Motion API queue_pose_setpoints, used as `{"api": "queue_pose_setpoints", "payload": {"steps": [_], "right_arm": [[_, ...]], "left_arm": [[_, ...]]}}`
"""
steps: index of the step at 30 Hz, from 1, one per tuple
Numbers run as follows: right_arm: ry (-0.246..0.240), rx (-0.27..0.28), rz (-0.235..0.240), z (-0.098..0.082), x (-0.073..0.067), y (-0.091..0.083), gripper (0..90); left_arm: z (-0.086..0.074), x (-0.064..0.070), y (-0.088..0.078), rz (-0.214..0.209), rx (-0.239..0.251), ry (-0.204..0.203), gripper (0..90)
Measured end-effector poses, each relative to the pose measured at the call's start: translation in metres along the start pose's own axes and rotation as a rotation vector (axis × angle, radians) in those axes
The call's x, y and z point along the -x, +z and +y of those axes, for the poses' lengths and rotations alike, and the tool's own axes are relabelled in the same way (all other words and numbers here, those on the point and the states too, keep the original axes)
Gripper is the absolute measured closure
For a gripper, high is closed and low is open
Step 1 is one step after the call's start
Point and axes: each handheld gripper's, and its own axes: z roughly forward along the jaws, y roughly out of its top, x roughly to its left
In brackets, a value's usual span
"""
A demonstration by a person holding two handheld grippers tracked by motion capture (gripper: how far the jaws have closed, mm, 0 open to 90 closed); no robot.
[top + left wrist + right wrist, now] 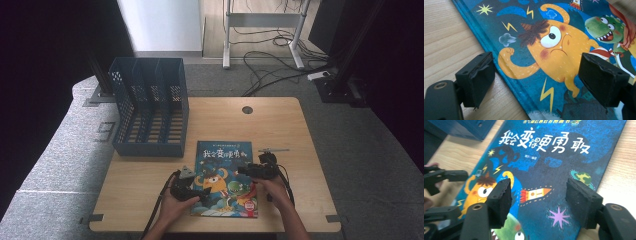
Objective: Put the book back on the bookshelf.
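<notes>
a children's picture book (226, 177) is lying flat, cover up, on the near half of the wooden table (300, 150), just in front of the blue slotted file rack (150, 107) that is standing at the table's far left. the person is bringing both tools in over it: the left gripper (196, 192) is sitting at the book's left edge, the right gripper (252, 170) is hanging above the right part of the cover. in the left gripper view the jaws are standing open and straddling the spine edge, one pad over bare wood, the other over the cover near the orange monster (554, 47), neither pressing on anything. in the right gripper view the jaws are also gaping, empty, with the little rocket (535, 193) on the cover showing between them and the left gripper (441, 192) lying farther off. judging from this, the work in hand is getting a hold on the book, likely to stand it in the rack. risks from here: the book is lying flush on the table, so a pad is likely to skid over the glossy cover instead of getting under the edge, pushing the book sideways; a pinch on the cover alone could let the pages fan open on lifting; a one-sided grip could let it droop and catch on the rack's dividers.
</notes>
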Motion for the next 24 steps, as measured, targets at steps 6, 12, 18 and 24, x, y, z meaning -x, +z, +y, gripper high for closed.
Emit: {"api": "queue_pose_setpoints", "payload": {"steps": [6, 12, 18, 24], "right_arm": [[-0.03, 0.007, -0.116, 0.003, 0.0, 0.003, 33.7], [-0.038, 0.007, -0.172, 0.007, 0.004, 0.004, 31.4], [0.022, -0.028, -0.14, 0.009, 0.012, 0.009, 30.0], [0.16, -0.06, -0.03, 0.012, 0.024, 0.003, 30.9]], "left_arm": [[0.0, -0.001, 0.0, -0.006, -0.002, -0.002, 13.7], [0.0, 0.0, 0.0, -0.004, -0.004, -0.001, 13.6], [0.001, 0.0, 0.0, -0.001, -0.004, -0.003, 13.3], [0.001, 0.001, 0.001, 0.008, -0.008, 0.007, 13.0]]}}
